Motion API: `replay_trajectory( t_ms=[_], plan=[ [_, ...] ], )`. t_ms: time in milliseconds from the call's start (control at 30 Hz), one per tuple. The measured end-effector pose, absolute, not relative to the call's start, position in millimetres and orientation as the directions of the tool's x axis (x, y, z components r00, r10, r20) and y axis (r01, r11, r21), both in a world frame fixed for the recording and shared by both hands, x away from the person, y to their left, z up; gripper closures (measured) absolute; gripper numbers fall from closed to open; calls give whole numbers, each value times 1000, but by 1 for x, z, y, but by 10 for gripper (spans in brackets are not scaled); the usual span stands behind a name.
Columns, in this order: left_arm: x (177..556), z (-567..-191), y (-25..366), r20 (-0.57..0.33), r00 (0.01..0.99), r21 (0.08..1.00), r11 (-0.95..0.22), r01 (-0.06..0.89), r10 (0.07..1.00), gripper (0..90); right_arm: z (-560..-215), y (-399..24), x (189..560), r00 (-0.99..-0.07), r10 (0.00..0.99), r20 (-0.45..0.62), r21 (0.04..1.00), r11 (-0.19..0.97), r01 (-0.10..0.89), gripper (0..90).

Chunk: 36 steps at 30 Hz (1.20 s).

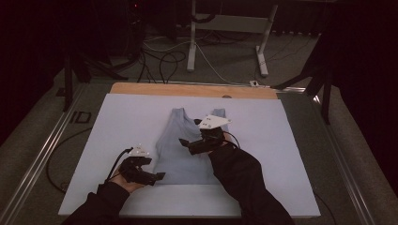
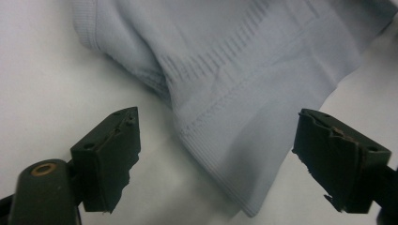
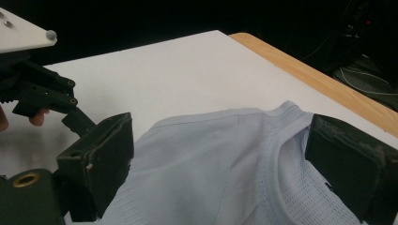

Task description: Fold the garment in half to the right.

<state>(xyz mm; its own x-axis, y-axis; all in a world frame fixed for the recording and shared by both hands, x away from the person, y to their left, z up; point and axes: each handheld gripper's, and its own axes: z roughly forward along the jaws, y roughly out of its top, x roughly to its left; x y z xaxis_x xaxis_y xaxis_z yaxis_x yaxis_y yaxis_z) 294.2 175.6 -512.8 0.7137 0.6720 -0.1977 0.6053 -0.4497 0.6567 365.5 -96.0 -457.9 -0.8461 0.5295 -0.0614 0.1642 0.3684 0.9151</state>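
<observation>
Dim floor, loose cables and pale metal table legs surround a white board [image 1: 117, 140] laid over a wooden tabletop [image 1: 187, 90]. On the board lies a pale blue sleeveless knit top [image 1: 185, 154], spread flat with its straps toward the far edge and its hem toward the person.

The left gripper [image 1: 157, 176] sits low at the garment's near left corner. In the left gripper view its jaws stand wide apart with nothing between them, and the ribbed hem corner [image 2: 234, 187] lies on the board just ahead of them, pointing into the gap. The right gripper [image 1: 184, 143] hovers over the middle of the top, aimed toward the person's left. In the right gripper view its jaws are likewise spread and empty, with the mesh armhole edge [image 3: 286, 154] lying between them farther off.

Judging from this, the work stands at the start of a fold or a lift: both grippers are lining up on the cloth, and neither has taken hold. The next move seems to call for the left gripper to slide forward until the hem corner is between its pads, then close on it, catching both layers. The right gripper would need to drop to the fabric and pick its own edge before pinching.
</observation>
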Motion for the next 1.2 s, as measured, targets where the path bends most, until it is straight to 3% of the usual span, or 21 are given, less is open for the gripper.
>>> replay_trajectory(
  t_ms=[300, 1033, 1200],
  plan=[
    [300, -522, 174, -235, 711, 613, -467, 638, 663, 331, -459, -94, 365, -851, 522, -60, 913, 374, 165, 82],
    [287, -523, 165, -335, 714, 580, -463, 670, 615, 552, -461, -86, 366, -857, 511, -60, 909, 383, 164, 82],
    [285, -522, 162, -326, 711, 577, -465, 671, 623, 665, -462, -83, 369, -858, 510, -55, 911, 378, 166, 82]
  ],
)
